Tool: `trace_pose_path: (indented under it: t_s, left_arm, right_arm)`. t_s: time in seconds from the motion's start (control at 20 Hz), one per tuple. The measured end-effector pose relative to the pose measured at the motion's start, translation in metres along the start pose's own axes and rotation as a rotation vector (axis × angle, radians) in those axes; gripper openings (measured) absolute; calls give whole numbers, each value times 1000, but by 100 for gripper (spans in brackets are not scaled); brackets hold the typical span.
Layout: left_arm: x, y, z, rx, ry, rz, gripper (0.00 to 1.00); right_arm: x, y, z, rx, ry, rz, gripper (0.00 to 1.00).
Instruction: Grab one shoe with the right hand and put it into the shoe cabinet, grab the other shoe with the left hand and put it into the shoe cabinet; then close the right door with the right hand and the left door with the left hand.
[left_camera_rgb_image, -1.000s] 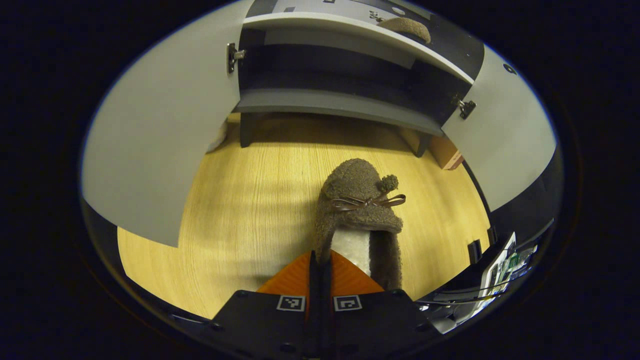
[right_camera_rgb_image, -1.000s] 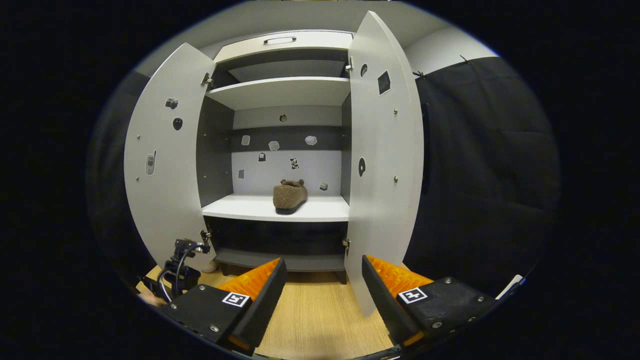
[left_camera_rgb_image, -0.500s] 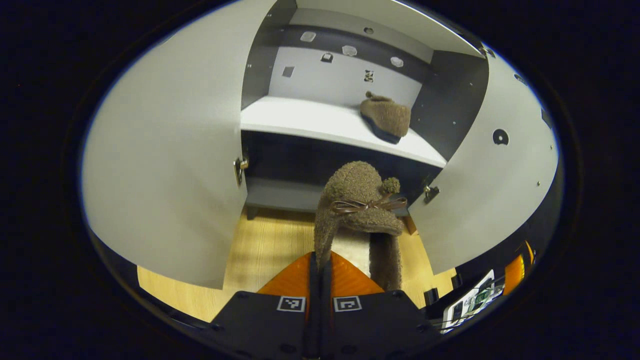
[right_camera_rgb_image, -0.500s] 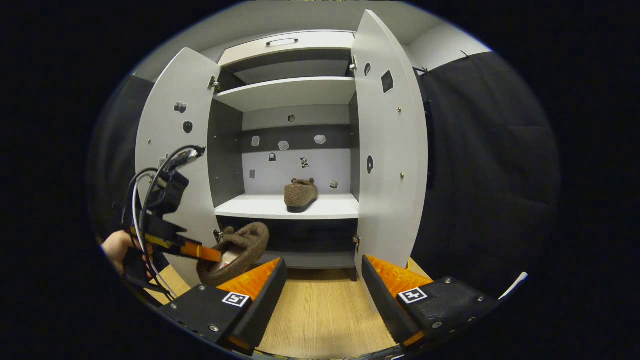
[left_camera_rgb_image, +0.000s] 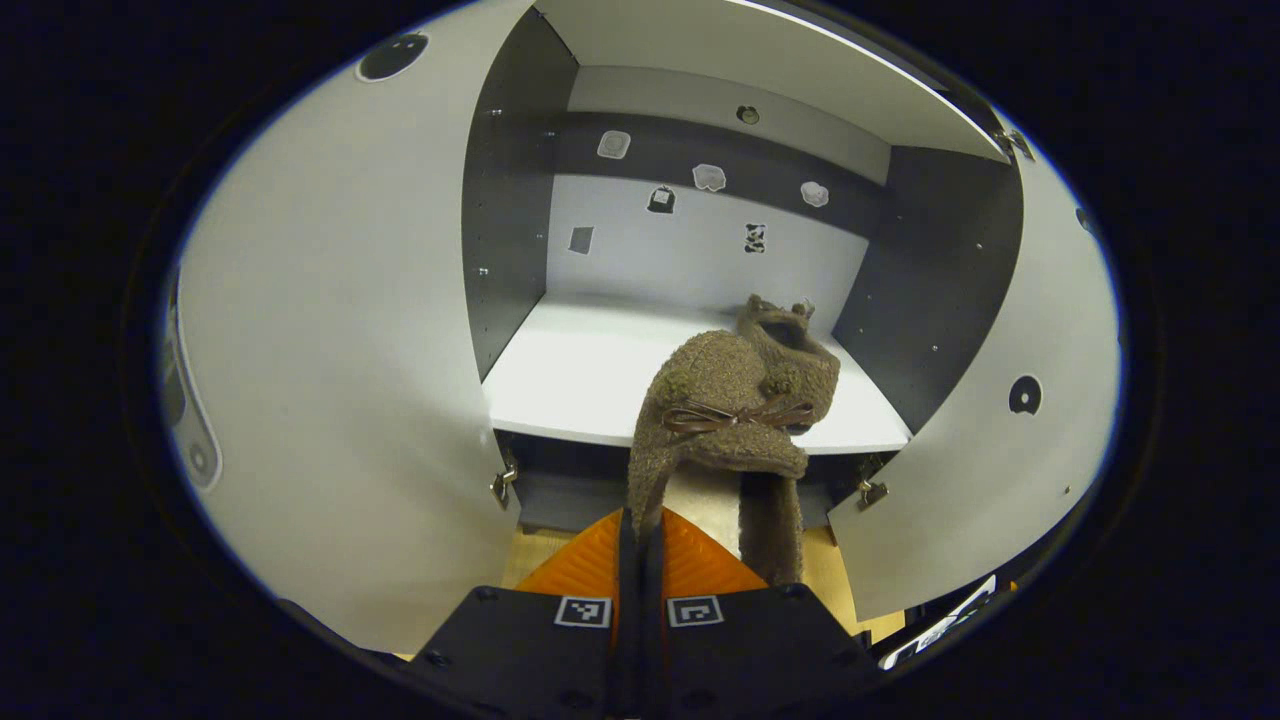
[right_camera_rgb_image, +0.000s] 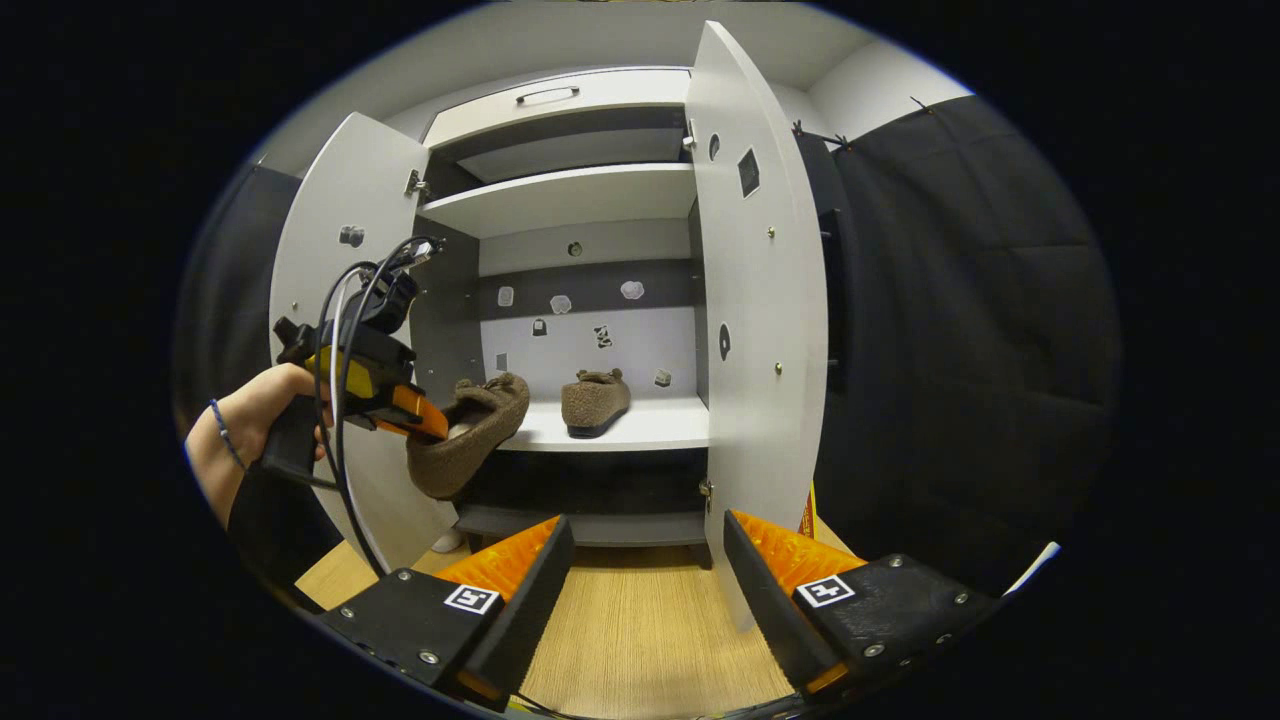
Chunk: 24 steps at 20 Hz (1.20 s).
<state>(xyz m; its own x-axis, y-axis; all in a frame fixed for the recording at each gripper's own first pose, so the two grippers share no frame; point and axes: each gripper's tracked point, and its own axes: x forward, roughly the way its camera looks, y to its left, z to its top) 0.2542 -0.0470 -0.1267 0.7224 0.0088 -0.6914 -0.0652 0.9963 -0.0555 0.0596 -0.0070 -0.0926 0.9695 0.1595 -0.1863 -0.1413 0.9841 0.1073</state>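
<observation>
One shoe (right_camera_rgb_image: 594, 398) sits shelved ahead of the parted, empty right gripper (right_camera_rgb_image: 645, 560); left gripper (left_camera_rgb_image: 640, 530), clamped on second shoe (left_camera_rgb_image: 725, 420), nears the shelf (left_camera_rgb_image: 580, 370); both doors remain open.

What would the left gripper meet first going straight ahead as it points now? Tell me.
Probably the white shelf of the cabinet: the left gripper, shut on the held slipper, points into the open compartment. The slipper already placed sits just right of that line; depth is unclear.
</observation>
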Motion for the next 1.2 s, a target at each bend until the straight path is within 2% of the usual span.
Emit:
trace_pose_path:
  t_s: [0.25, 0.4, 0.55, 0.85, 1.05, 1.2]
  left_arm:
    - [38, -1, 13, 7, 32, 16, 6]
    - [46, -8, 29, -99, 34, -46, 6]
    - [57, 0, 53, -100, 23, -16, 6]
    - [91, 0, 90, -118, 33, -9, 6]
    - [121, -2, 89, -139, 86, -11, 6]
    - [140, 4, 80, -135, 130, 17, 6]
  right_arm:
    - [3, -10, 9, 14, -10, -14, 93]
    - [3, -15, 14, 11, -12, -28, 93]
    - [6, -11, 22, 6, -20, -9, 93]
    - [15, -6, 30, 2, -29, 8, 93]
    - [14, -8, 34, 3, -36, 5, 92]
    - [19, -4, 37, 9, -38, 13, 92]
